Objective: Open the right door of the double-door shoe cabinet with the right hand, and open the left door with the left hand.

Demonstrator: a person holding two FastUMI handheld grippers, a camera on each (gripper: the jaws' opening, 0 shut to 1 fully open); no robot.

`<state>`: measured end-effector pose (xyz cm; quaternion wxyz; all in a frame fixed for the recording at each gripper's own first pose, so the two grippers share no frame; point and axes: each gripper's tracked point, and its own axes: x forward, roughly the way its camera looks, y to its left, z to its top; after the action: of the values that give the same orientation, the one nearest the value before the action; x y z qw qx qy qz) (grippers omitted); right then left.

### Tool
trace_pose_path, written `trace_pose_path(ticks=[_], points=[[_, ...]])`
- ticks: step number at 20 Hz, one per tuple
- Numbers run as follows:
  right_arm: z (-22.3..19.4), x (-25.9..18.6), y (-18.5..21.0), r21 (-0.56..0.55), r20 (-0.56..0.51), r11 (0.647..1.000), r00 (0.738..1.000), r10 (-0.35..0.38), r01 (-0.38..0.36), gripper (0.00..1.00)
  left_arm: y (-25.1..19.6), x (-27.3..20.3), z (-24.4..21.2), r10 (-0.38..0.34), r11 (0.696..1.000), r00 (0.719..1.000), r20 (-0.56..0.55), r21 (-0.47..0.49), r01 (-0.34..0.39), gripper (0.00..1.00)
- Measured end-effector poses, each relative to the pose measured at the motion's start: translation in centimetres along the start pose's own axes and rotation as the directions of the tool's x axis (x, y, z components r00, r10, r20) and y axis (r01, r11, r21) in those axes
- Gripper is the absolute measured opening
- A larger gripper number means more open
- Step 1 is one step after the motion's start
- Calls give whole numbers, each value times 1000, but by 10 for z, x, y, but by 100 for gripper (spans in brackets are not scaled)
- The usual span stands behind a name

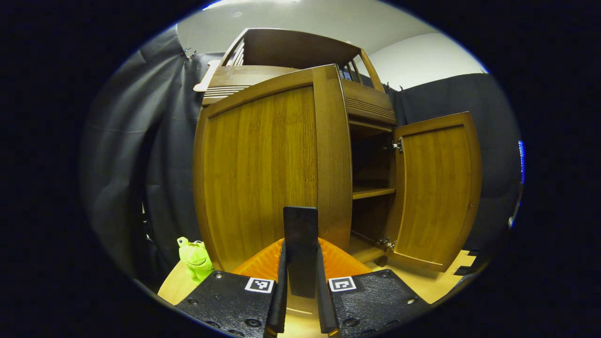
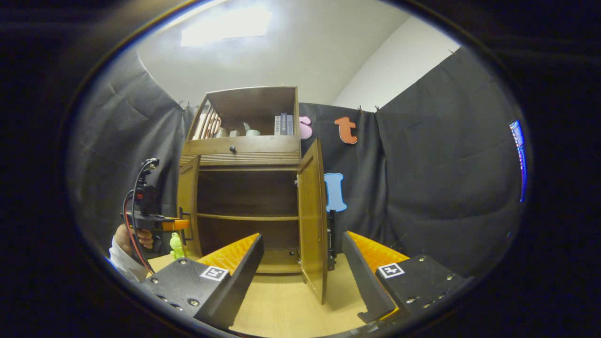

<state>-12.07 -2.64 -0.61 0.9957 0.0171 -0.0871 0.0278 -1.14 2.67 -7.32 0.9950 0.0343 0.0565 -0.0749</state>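
Note:
The brown wooden shoe cabinet [image 1: 368,105] stands with both doors swung open. In the left gripper view the left door [image 1: 263,173] looms close, and my left gripper [image 1: 301,244] is shut on its dark upright handle [image 1: 300,223]. The right door [image 1: 436,192] hangs wide open, baring a shelf [image 1: 373,191]. In the right gripper view the cabinet [image 2: 242,159] shows its dark inside, the right door [image 2: 312,211] edge-on and the left door [image 2: 189,206] angled out. My right gripper [image 2: 303,237] is open, holds nothing, and hangs back from the right door. A hand [image 2: 127,237] holds the left gripper [image 2: 181,224] at the left door.
A green frog toy [image 1: 195,258] sits on the light wooden floor [image 2: 281,305] beside the cabinet's left foot. Books [image 2: 284,124] and small items stand on the cabinet's top shelf above a drawer knob [image 2: 232,149]. Black cloth walls close in on both sides.

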Motion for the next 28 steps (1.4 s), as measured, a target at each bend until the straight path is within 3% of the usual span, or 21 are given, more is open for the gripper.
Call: trace_pose_path(ticks=[1,3,7,8,15,20,23,25,27,28], points=[[0,-1,2,6,-1,1000,1000,12,-12,96,3,-5,0,4,1000,1000,4,5,-4,29],[-2,-2,12,19,0,999,1000,28,-28,99,9,-12,-1,9,1000,1000,11,12,-10,28],[4,1,9,4,29,1000,999,-17,16,96,22,-23,1,14,999,999,33,34,-15,28],[6,1,11,10,35,1000,999,-15,14,99,25,-27,1,15,999,999,34,30,-16,29],[12,-5,17,21,60,1000,998,-22,21,100,51,-56,5,30,999,998,53,34,-32,28],[6,4,28,16,47,1000,999,-2,1,96,84,-74,7,91,993,994,66,74,-96,27],[-1,9,43,23,27,999,999,25,-26,100,118,-76,6,173,982,983,60,69,-177,28],[-3,13,53,21,25,999,998,49,-50,100,139,-86,10,207,976,977,55,63,-210,15],[-8,17,61,15,12,998,998,65,-65,100,150,-89,9,196,980,980,45,38,-197,6],[-11,18,65,13,3,997,997,74,-74,100,155,-90,9,186,982,982,35,24,-187,7]])
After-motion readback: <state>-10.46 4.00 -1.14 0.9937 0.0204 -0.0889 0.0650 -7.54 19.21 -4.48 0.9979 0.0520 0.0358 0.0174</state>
